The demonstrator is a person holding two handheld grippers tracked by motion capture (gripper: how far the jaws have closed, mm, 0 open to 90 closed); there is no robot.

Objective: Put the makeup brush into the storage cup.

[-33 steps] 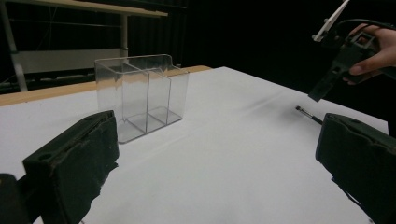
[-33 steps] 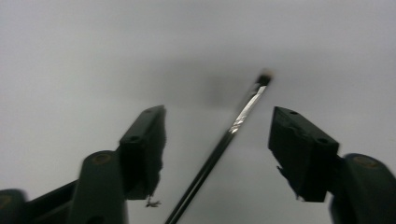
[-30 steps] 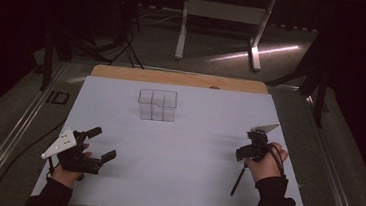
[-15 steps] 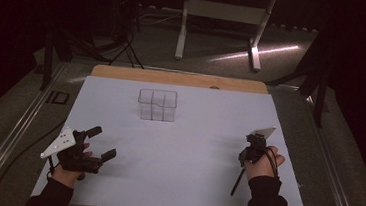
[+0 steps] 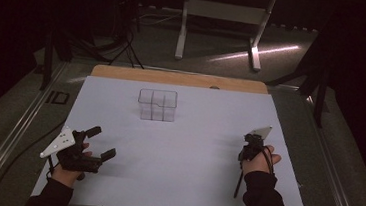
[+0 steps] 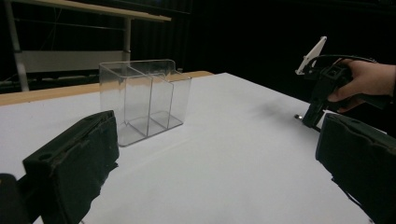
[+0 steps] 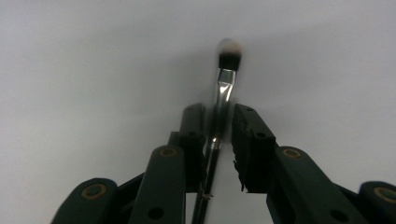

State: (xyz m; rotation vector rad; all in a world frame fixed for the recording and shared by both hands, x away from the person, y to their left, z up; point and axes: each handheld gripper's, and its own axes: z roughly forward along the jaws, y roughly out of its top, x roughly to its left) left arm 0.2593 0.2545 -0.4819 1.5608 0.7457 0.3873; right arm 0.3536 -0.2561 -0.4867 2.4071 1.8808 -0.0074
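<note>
While the person's left hand keeps low at about 8 o'clock on the white rectangular table sheet (image 5: 193, 134), the left gripper (image 5: 101, 143) stands with its black jaws wide apart and nothing between them. At about 12 o'clock on the sheet stands the clear plastic divided organiser box (image 5: 157, 105), upright, well apart from both grippers; the left gripper view shows its inner partitions (image 6: 144, 100). At about 4 o'clock, the right gripper (image 5: 247, 151) points its jaws down at the sheet. Its jaws have just been closing, and the slim make-up brush with black handle, silver ferrule and dark bristle head (image 7: 219, 121) lies on the sheet between them. Whether the pads (image 7: 247, 140) already press on the handle cannot be told: a narrow gap shows at one side. The brush handle extends toward 6 o'clock, beside the right sleeve (image 5: 263, 200).
</note>
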